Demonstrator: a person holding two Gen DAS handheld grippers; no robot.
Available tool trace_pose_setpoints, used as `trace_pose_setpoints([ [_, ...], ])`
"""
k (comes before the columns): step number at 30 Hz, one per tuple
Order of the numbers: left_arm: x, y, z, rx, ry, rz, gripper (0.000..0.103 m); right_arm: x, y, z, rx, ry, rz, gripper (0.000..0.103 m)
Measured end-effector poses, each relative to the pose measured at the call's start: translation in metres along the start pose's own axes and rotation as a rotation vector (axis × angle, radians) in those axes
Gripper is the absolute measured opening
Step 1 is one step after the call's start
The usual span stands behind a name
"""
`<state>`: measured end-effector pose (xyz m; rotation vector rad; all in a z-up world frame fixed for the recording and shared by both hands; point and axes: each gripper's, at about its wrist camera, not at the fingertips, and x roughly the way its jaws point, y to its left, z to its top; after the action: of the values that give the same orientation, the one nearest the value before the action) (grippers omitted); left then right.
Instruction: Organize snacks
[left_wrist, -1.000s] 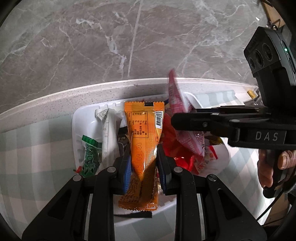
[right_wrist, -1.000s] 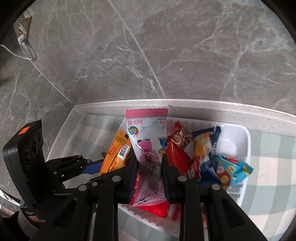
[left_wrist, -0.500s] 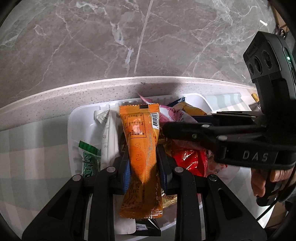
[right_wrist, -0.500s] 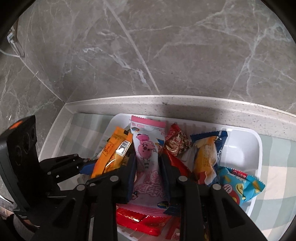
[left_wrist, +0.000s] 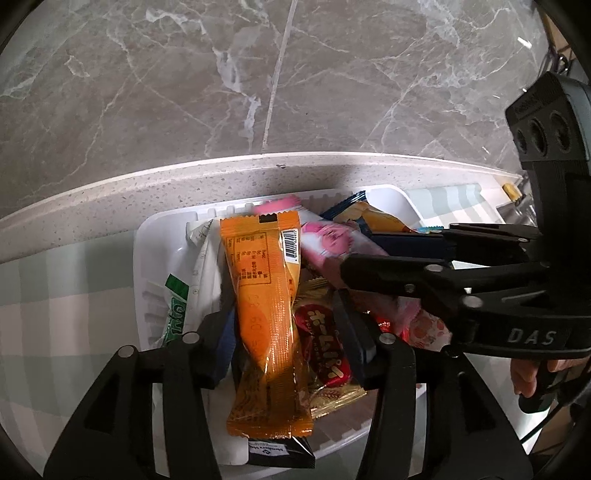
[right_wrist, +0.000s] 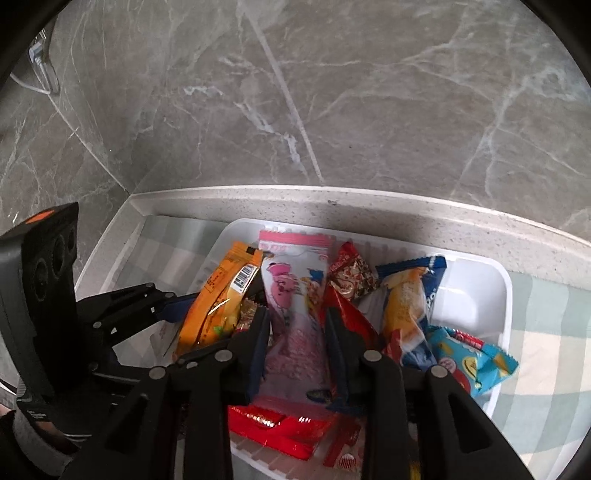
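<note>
A white bin (left_wrist: 147, 236) holds several snack packets. In the left wrist view an orange packet (left_wrist: 266, 295) lies on the pile between the fingers of my left gripper (left_wrist: 288, 336). Its jaws are opening, and a gap shows beside the right pad. In the right wrist view a pink packet (right_wrist: 295, 314) lies blurred in the bin between the fingers of my right gripper (right_wrist: 297, 343). Those jaws are opening too, the pads close to the packet's sides. The right gripper (left_wrist: 358, 254) reaches in from the right in the left wrist view.
Also in the bin (right_wrist: 502, 295) are a blue-and-yellow packet (right_wrist: 406, 295), a light blue one (right_wrist: 472, 362), red ones (right_wrist: 280, 424) and a green-and-white one (left_wrist: 177, 306). The bin sits on a checked cloth (left_wrist: 55, 280) against a speckled ledge (left_wrist: 110, 199) and grey marble wall.
Both packets came down from above the bin onto the pile. The pink packet tipped from upright to lying. Both pairs of jaws have widened, the left far more.
</note>
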<state>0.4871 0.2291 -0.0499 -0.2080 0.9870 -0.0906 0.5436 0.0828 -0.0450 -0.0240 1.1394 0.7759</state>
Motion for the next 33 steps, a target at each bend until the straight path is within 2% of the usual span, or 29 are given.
trace_pose_setpoints([
  [11,-0.03,-0.001,-0.007,-0.021,-0.037,0.017,0.053,-0.038,0.009,-0.008,-0.02,-0.057,-0.006,0.041],
  [15,-0.044,-0.003,-0.013,-0.035,-0.05,0.018,0.06,-0.055,0.014,-0.014,-0.015,-0.082,-0.002,0.043],
  [18,-0.055,-0.006,-0.018,-0.043,-0.06,0.018,0.062,-0.067,0.016,-0.023,-0.01,-0.096,0.001,0.044],
  [21,-0.068,-0.011,-0.024,-0.046,-0.071,0.022,0.068,-0.079,0.022,-0.032,-0.014,-0.109,-0.003,0.046],
  [29,-0.104,-0.033,-0.044,-0.052,-0.093,0.025,0.077,-0.111,0.031,-0.065,-0.025,-0.138,-0.033,0.052],
  [33,-0.119,-0.049,-0.052,-0.027,-0.105,0.049,0.089,-0.131,0.031,-0.086,-0.011,-0.158,-0.043,0.055],
])
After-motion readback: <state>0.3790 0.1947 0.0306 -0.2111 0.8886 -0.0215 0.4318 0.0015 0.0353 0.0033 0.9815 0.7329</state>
